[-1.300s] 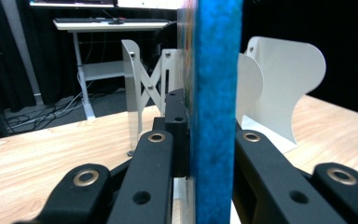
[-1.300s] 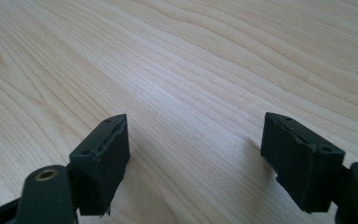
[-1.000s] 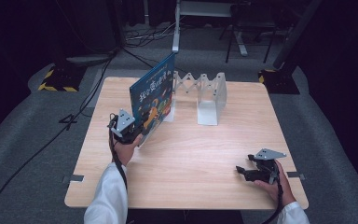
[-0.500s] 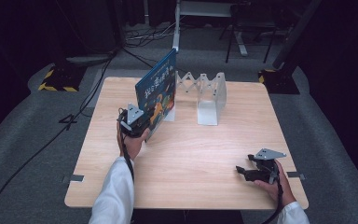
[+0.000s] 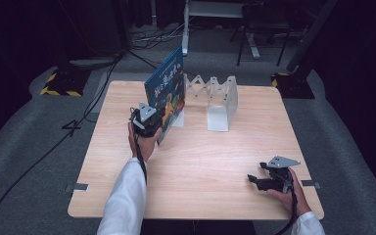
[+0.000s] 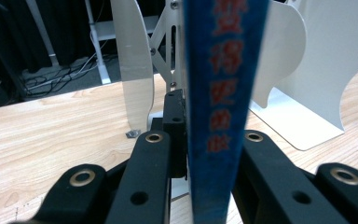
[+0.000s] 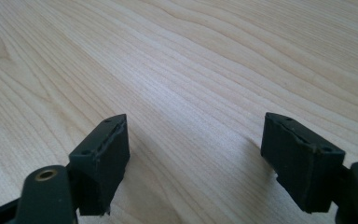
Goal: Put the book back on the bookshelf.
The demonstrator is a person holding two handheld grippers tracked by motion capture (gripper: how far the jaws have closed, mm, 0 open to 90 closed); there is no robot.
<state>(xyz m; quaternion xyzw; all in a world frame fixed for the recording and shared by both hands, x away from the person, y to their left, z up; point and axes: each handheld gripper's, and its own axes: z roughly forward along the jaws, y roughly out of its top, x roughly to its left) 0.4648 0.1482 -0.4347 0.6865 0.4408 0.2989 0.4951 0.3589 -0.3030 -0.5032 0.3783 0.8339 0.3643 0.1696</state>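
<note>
A blue picture book (image 5: 167, 91) stands on edge, held upright by my left gripper (image 5: 152, 122), which is shut on its lower spine edge. In the left gripper view the blue spine (image 6: 220, 93) with red characters runs up between my two black jaws. The book leans near the left end of a white expanding book rack (image 5: 215, 100) at the table's back middle. My right gripper (image 5: 254, 180) rests low at the table's front right, open, with bare wood between its fingers (image 7: 100, 158).
The wooden table (image 5: 196, 166) has free room across its middle and front. The rack's white dividers (image 6: 135, 70) rise right behind the book. Cables and stand legs lie on the dark floor beyond the far edge.
My left gripper has carried the book to the right and farther back, toward the rack's left end. The right gripper has stayed put.
</note>
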